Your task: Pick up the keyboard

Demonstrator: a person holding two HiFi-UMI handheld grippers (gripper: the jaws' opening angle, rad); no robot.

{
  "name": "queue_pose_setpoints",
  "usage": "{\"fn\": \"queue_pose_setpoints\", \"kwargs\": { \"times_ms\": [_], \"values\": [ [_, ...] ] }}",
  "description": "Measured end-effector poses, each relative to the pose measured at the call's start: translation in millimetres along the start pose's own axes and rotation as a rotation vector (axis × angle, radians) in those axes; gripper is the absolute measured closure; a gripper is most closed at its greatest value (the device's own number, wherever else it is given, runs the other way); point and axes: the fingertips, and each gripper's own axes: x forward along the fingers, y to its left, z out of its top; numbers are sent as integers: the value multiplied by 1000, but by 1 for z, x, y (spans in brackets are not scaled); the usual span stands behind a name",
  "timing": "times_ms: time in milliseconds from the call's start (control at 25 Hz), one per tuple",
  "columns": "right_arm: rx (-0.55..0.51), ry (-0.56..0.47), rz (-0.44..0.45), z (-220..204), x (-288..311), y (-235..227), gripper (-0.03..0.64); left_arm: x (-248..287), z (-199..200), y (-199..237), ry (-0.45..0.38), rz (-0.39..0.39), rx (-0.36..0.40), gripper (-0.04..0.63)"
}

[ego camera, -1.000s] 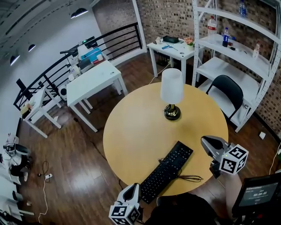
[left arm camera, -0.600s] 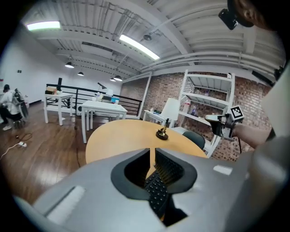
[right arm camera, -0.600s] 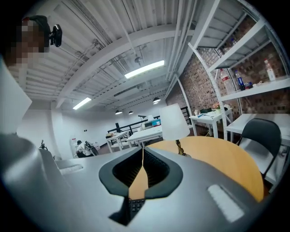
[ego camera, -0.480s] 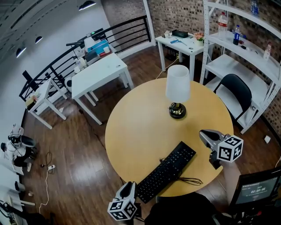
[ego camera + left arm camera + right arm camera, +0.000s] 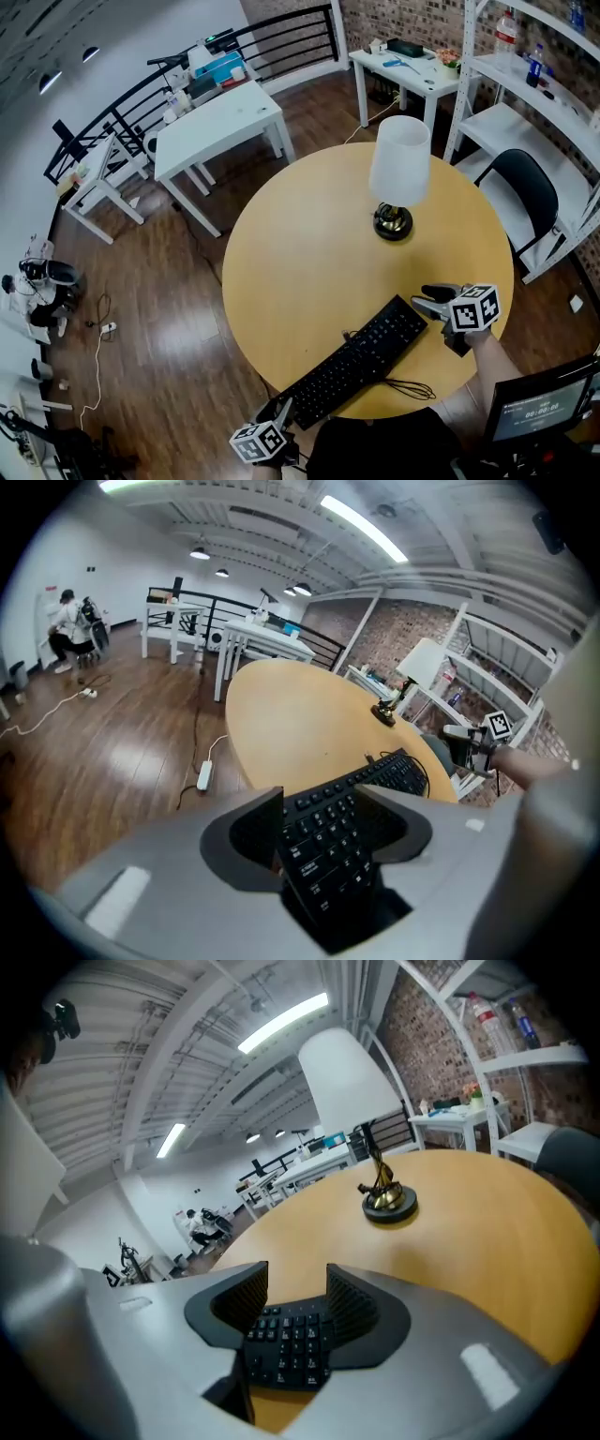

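Nearest the person, the left tool (image 5: 279, 412) sits at the bench's near edge. Its jaws are opening, with the near end of the keyboard (image 5: 361, 361) between them but not yet pinched. The keyboard lies slantwise on the round bench (image 5: 300, 244), its cable (image 5: 410, 382) looped beside it. At the far end the right tool (image 5: 427, 300) is likewise opening around the keys there, not squeezing. One tool at each end, I'd judge, so the long board lifts level. Beyond stands the lamp (image 5: 398, 178), well apart.
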Motion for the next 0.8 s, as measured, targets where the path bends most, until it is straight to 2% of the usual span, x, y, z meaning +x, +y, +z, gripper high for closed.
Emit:
{"fn": "queue_pose_setpoints", "kwargs": {
  "times_ms": [160, 320, 440, 520, 680, 800],
  "values": [
    [23, 127, 39, -32, 32, -17, 396, 16, -20, 15, 35, -12, -82, 249],
    [75, 211, 62, -51, 52, -33, 377, 17, -21, 23, 23, -17, -111, 265],
    [74, 258, 59, -55, 57, -48, 367, 26, -30, 24, 65, -32, -137, 222],
    [76, 281, 64, -62, 63, -54, 361, 33, -41, 28, 98, -46, -150, 222],
    [82, 313, 76, -71, 75, -57, 357, 45, -52, 32, 125, -97, -181, 216],
    [93, 331, 95, -77, 80, -58, 352, 53, -59, 28, 129, -172, -236, 215]
  ]
}}
